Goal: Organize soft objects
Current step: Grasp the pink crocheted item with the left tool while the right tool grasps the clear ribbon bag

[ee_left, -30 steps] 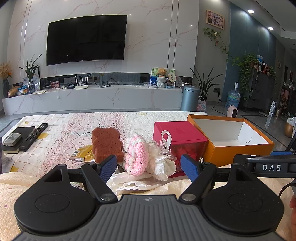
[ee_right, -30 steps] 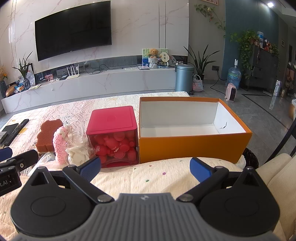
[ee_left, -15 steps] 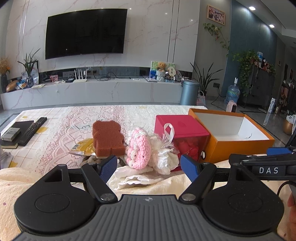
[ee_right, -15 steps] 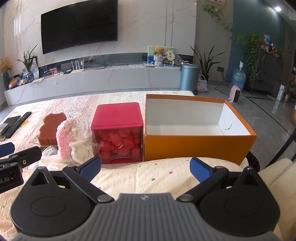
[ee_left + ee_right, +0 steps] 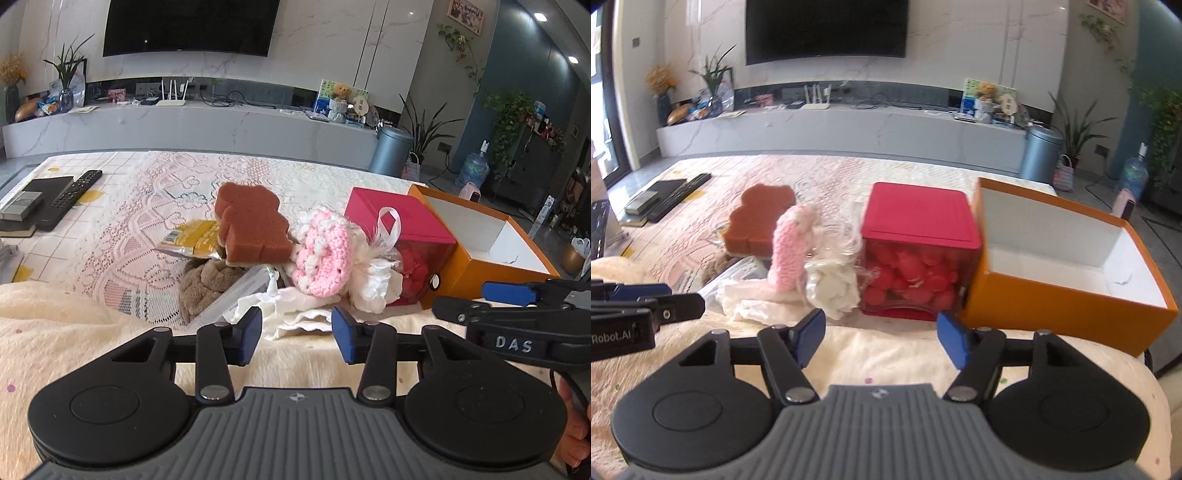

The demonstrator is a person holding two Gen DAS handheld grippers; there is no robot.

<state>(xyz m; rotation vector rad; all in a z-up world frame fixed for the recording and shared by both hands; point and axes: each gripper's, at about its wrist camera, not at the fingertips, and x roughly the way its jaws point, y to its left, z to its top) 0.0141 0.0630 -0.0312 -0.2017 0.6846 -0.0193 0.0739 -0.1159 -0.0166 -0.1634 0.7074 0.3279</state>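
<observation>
A brown bear-shaped sponge (image 5: 251, 225) lies on a pile on the table, next to a pink crocheted piece (image 5: 325, 254) in clear wrap with white cloth (image 5: 376, 284). A brown plush item (image 5: 207, 280) and crumpled white tissue (image 5: 295, 314) lie in front. An open orange box (image 5: 1067, 266) stands at the right, empty. My left gripper (image 5: 297, 334) is open just before the tissue. My right gripper (image 5: 881, 338) is open, in front of the red cube (image 5: 919, 251); it also shows in the left wrist view (image 5: 509, 295).
The red cube (image 5: 402, 236) holds red pieces and touches the orange box (image 5: 487, 251). A yellow packet (image 5: 192, 236) lies under the sponge (image 5: 757, 218). A remote (image 5: 70, 195) and books (image 5: 22, 210) lie far left. A cream blanket (image 5: 886, 354) covers the near edge.
Both grippers have tilted down and moved closer to the pile. Both pairs of jaws have narrowed but stay open. Nothing on the table has moved.
</observation>
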